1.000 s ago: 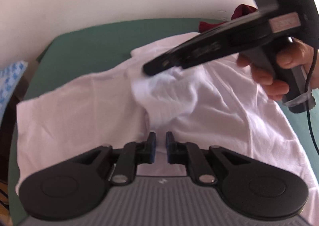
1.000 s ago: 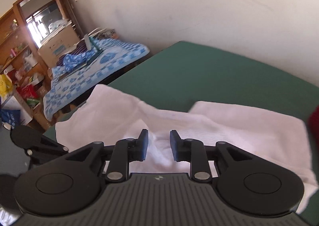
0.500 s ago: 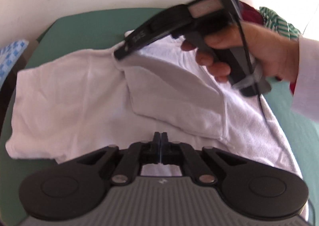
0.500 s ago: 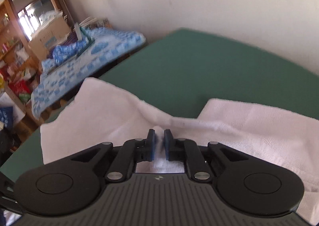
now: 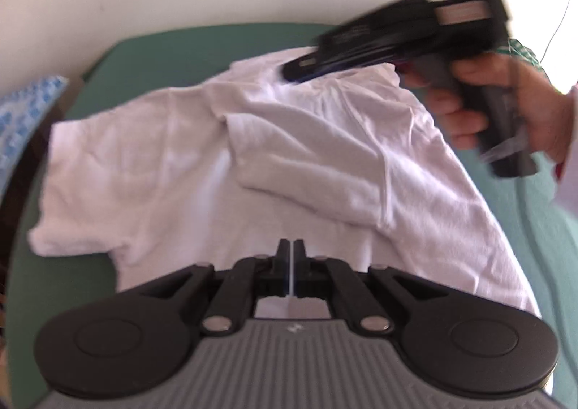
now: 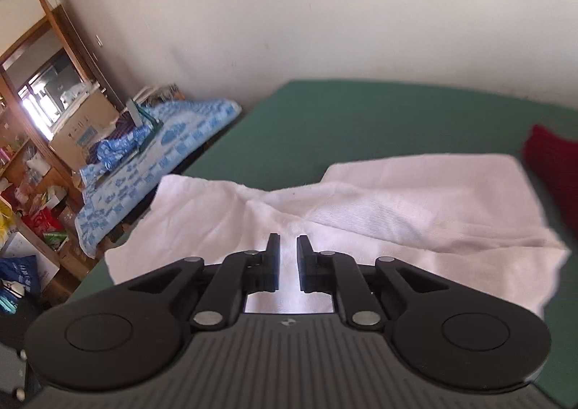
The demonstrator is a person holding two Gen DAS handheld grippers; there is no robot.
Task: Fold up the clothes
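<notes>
From my left gripper (image 5: 290,266) I look across a white T-shirt (image 5: 202,174) spread over the green table (image 5: 151,58). Its jaws are pressed together with only a hairline between them, and I cannot tell whether any cloth is pinched there; the shirt's near hem runs right under them. One sleeve (image 5: 307,159) is folded inward across the chest, the other lies flat out to the left.

My right gripper (image 5: 307,65) comes in from the upper right of that view, held in a hand (image 5: 513,109) with a white cuff (image 5: 570,156) behind it (motion blur smears the tip, so I read its state from its own camera). There, the right gripper (image 6: 288,264) has its jaws parted by a narrow gap, with nothing held between them; white cloth shows through the gap below. It sits above the collar end of the shirt (image 6: 361,214), which is rumpled into soft ridges.

A dark red garment (image 6: 549,167) lies on the table just beside the shirt's right edge. Off the table's left side stands a bed with a blue-and-white patterned cover (image 6: 169,152), and beyond it wooden shelving (image 6: 47,58) and a cardboard box (image 6: 83,123).
</notes>
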